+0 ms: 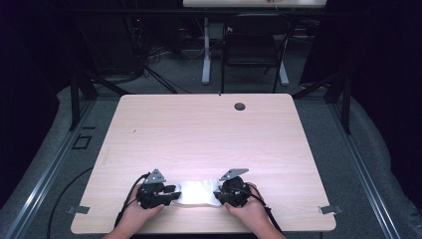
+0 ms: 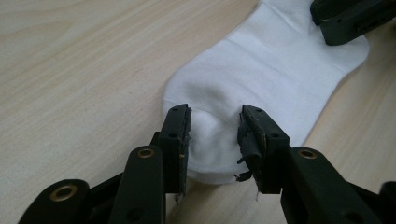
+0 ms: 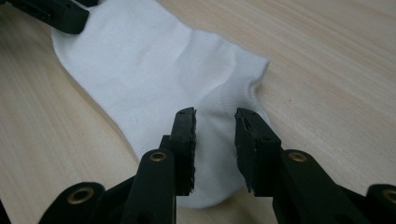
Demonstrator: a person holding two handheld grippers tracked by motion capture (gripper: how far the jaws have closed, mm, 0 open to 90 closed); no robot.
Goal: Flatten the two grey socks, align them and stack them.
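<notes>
Item 1: white sock (image 1: pixel 197 191), lying flat on the surface (image 1: pixel 209 129) near its front edge, stretched lengthwise between my two grippers. One rounded end lies between the jaws of the left gripper (image 2: pixel 215 135); the other end, with a seamed edge, lies between the jaws of the right gripper (image 3: pixel 215 135). A few soft folds run across the middle, so I judge it laid out but not yet fully smoothed.

Item 2: left gripper (image 1: pixel 169 194), jaws spread and straddling the sock's end; the pads stand on either side of the cloth with a gap showing, pinching nothing. One pad has frayed rubber at its tip.

Item 3: right gripper (image 1: pixel 219 195), jaws likewise spread over the opposite end, cloth between them but no squeeze on it.

Item 4: placement note. I hold both grippers low and facing each other along the sock, one at each end. I judge this is so either end can be taken for a fold or a pull straight.

Item 5: a dark round grommet (image 1: pixel 240 106) sits well beyond both grippers, far across the surface.
</notes>
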